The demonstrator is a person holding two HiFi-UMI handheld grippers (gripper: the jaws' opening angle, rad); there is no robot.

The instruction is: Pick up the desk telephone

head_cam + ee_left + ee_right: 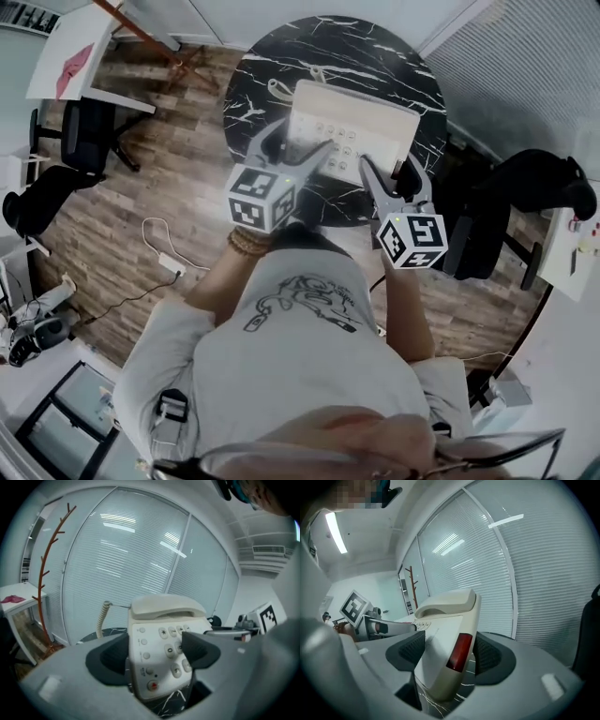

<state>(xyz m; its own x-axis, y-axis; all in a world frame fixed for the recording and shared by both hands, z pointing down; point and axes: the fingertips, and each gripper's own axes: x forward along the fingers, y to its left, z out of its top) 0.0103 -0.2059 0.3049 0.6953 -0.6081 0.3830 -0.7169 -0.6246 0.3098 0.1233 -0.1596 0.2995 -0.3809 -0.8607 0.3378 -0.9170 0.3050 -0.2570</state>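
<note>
The left gripper (pixel 154 654) has both jaws pressed against the near edge of the desk telephone (pixel 159 620), handset (pixel 165 606) cradled, over the marble table (pixel 171 699).

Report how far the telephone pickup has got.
Done: both grippers are at the desk telephone. The left gripper has its jaws shut on the keypad-side front corner, the right gripper on the other front corner. In hand: the two-sided grip looks set. Left: the lift. The marble table shows just beneath the base, so the telephone does not look raised clear. The handset sits in its cradle.
</note>
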